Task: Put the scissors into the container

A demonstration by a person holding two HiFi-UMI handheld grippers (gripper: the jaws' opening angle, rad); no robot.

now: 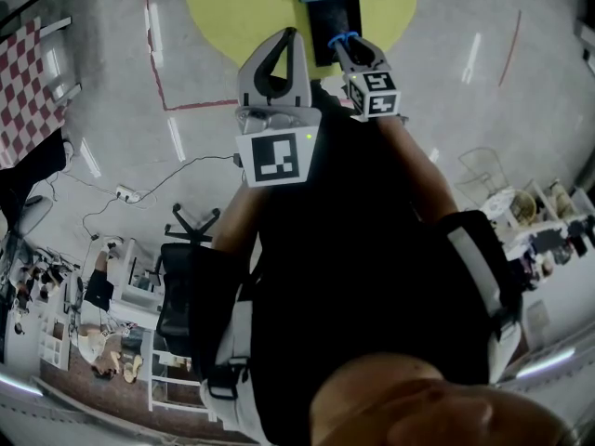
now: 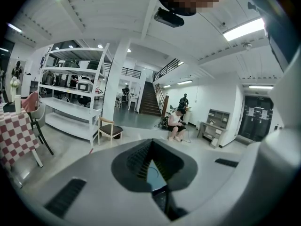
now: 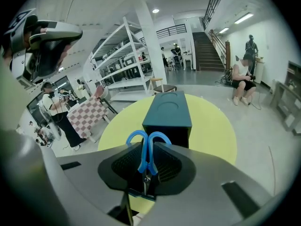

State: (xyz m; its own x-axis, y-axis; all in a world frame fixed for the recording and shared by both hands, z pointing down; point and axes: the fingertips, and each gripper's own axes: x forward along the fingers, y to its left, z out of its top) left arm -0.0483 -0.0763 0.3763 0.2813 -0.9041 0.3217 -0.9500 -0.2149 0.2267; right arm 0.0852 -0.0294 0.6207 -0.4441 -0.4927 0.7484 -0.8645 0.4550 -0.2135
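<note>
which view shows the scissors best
The right gripper view: the scissors sit clamped in the right gripper, blue handles forward. The head view catches only a blue loop at that gripper's tip; the left gripper view shows none.

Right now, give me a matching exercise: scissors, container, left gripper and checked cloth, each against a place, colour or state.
1 scissors
2 container
3 left gripper
4 checked cloth

a shut, empty
b on the yellow circle
c red and white
d in the right gripper

Pairs: 1-d, 2-b, 3-a, 4-c.
</note>
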